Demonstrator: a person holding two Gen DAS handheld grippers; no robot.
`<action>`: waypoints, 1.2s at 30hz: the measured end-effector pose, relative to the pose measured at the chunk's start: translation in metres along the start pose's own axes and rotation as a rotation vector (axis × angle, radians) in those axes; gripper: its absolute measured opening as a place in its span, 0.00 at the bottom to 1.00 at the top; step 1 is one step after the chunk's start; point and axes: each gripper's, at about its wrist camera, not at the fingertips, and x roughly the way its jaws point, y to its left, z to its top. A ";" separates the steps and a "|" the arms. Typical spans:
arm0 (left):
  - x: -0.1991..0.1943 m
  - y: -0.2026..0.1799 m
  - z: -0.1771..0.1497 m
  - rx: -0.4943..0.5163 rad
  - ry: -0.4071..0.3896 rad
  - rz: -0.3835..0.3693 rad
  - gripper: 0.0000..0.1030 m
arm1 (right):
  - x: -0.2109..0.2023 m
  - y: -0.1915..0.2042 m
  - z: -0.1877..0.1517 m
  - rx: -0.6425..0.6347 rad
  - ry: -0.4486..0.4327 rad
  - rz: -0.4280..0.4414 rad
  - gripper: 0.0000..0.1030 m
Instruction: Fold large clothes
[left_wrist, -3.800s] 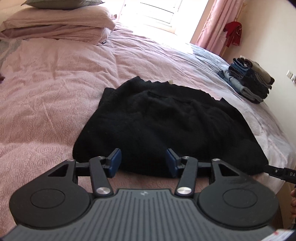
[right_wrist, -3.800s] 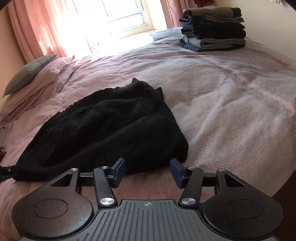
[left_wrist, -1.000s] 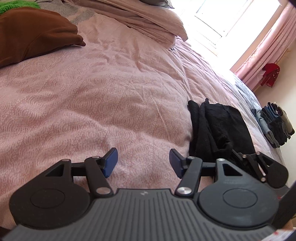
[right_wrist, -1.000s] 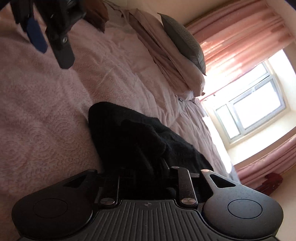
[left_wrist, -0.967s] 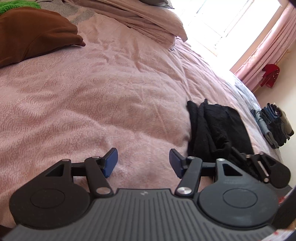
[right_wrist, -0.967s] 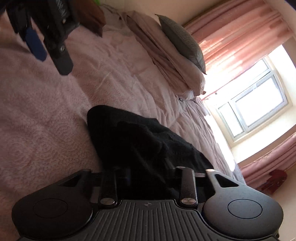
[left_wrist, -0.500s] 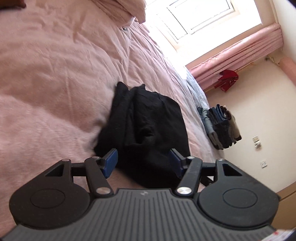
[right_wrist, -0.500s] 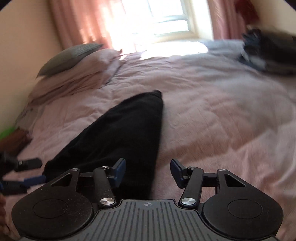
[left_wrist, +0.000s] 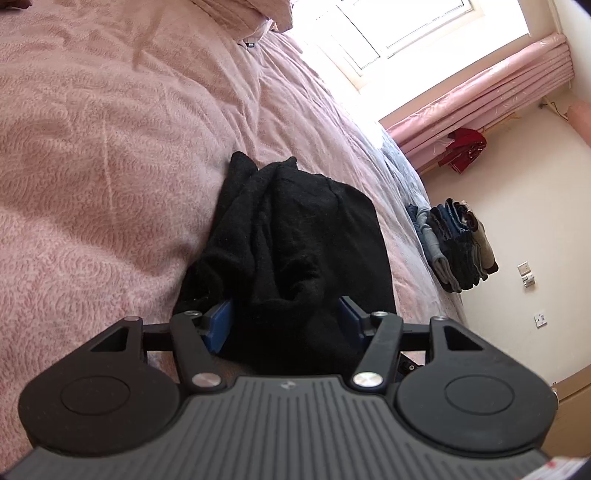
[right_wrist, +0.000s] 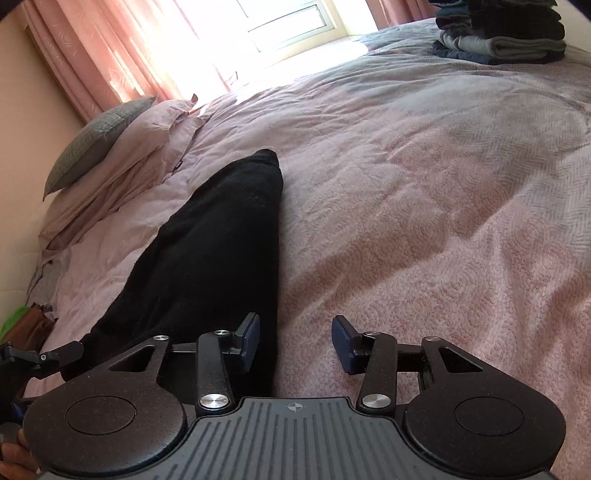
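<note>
A black garment (left_wrist: 295, 229) lies folded into a long narrow strip on the pink bedspread (left_wrist: 110, 147). My left gripper (left_wrist: 284, 323) is open, its blue pads on either side of the strip's bunched near end. In the right wrist view the black garment (right_wrist: 221, 240) runs away toward the pillows. My right gripper (right_wrist: 295, 343) is open and low over the bed at the strip's right edge, its left pad (right_wrist: 249, 341) above the cloth and bare bedspread between the fingers. The left gripper (right_wrist: 40, 356) shows at that view's left edge.
A stack of folded clothes (left_wrist: 458, 247) (right_wrist: 502, 33) sits at the far side of the bed. Pillows (right_wrist: 110, 155) lie at the head by the window. A brown garment (right_wrist: 29, 325) is at the left edge. Pink curtains (left_wrist: 480, 85) hang beyond.
My right gripper let go of the black garment and swung to its right side. My left gripper moved from bare bedspread over to the garment's near end and now straddles it.
</note>
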 end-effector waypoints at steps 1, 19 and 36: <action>-0.001 -0.001 -0.001 0.005 -0.008 0.002 0.38 | 0.000 0.001 -0.001 -0.010 0.000 -0.005 0.40; -0.051 0.000 -0.017 0.172 -0.105 0.057 0.22 | 0.009 0.035 -0.009 -0.299 -0.036 -0.105 0.40; -0.052 -0.044 -0.021 0.413 -0.146 0.088 0.06 | 0.005 0.025 -0.010 -0.209 -0.021 -0.060 0.40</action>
